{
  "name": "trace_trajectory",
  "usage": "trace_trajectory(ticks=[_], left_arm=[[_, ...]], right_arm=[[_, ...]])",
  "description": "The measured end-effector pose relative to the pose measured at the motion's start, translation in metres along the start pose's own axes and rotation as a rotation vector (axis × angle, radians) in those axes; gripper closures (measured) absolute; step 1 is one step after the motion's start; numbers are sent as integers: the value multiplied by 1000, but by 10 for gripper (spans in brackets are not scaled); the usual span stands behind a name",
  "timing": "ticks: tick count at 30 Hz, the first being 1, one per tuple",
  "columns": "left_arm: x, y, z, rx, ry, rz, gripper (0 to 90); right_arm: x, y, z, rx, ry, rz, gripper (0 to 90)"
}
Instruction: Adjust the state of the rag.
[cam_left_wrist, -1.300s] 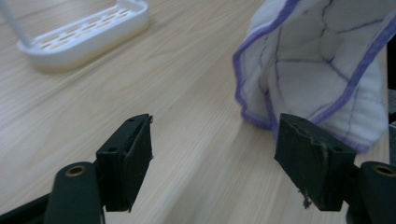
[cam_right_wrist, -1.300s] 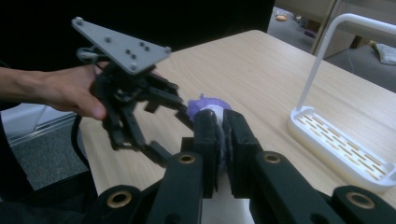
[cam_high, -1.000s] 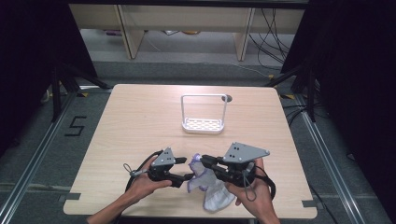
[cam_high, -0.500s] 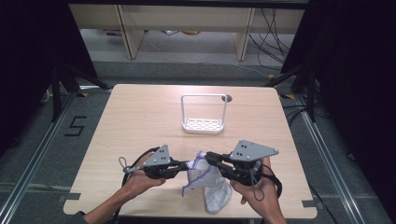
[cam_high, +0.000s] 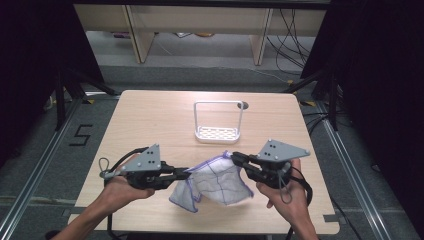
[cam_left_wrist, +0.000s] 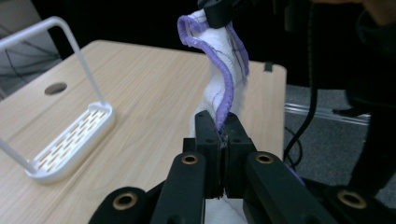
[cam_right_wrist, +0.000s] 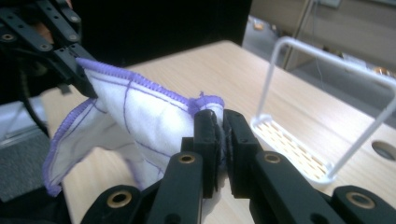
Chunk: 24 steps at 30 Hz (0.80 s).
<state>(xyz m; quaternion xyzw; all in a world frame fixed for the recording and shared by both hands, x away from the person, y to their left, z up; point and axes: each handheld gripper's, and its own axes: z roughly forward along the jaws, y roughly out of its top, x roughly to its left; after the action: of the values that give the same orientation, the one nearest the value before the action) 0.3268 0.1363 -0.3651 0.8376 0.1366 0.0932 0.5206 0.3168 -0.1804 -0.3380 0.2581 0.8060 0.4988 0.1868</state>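
While both grippers pinch the cloth (cam_high: 215, 179), we spread it evenly.
Left gripper (cam_high: 186, 173) at 9 o'clock and right gripper (cam_high: 234, 158) at 3 are each clamped on a purple hem; we should pull apart gently above the bench (cam_high: 150, 120).

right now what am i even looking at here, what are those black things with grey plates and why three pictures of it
These are hand-held tools, not a robot: a person holds one two-jaw gripper in each hand. The high view looks down on the pale wooden table from above. There the left gripper and the right gripper each clamp an edge of the white cloth with purple stitched border, lifted and stretched between them. The other two pictures come from small cameras riding on the grippers, looking along their black jaws. In the left gripper view the jaws are shut on the cloth's purple hem; in the right gripper view they are shut on another edge. Farther back stands a white plastic slotted rack with a tall hoop handle.
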Motion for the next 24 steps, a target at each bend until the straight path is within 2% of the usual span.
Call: trace_trajectory(ticks=[1,2,3,5,6,7,8,10,11,12,14,15,16,17,18,20,21,22,23,24], left_arm=[[4,-4,6,8,13,-7,872],[11,-11,15,23,31,-15,871],[18,-19,25,36,26,-38,871],[32,-34,43,51,31,-88,871],[40,-43,53,77,57,-90,870],[44,-48,60,79,79,-92,870],[50,-55,66,110,94,-85,869],[58,-66,78,124,103,-111,868],[62,-70,81,143,114,-107,866],[68,-74,85,164,144,-92,863],[76,-79,89,167,169,-118,849],[80,-81,91,162,183,-126,849],[84,-83,92,171,200,-99,849],[88,-86,95,175,210,-88,845],[88,-87,97,164,211,-108,832],[91,-90,100,174,213,-128,798],[92,-92,101,164,212,-154,766],[91,-92,100,143,221,-188,681],[92,-91,97,144,227,-217,604],[92,-91,94,146,236,-234,531]], right_arm=[[-9,-5,13,36,-30,2,848],[-9,-5,13,36,-30,2,848],[-16,-10,22,66,-40,3,847],[-32,-24,41,122,-36,43,848],[-38,-32,52,148,-41,70,847],[-46,-42,64,181,-39,98,847],[-50,-47,72,197,-39,112,847],[-61,-62,93,228,-49,132,847],[-63,-65,100,239,-50,142,847],[-66,-69,109,263,-44,147,846],[-71,-75,130,335,-91,131,843],[-71,-75,130,335,-91,131,843],[-72,-77,137,327,-91,140,842],[-74,-78,141,352,-87,137,841],[-78,-82,147,373,-104,120,837],[-80,-86,151,385,-115,136,810],[-81,-87,151,396,-124,152,767],[-84,-90,151,383,-137,177,692],[-86,-89,148,392,-133,188,617],[-87,-89,145,379,-151,202,556]])
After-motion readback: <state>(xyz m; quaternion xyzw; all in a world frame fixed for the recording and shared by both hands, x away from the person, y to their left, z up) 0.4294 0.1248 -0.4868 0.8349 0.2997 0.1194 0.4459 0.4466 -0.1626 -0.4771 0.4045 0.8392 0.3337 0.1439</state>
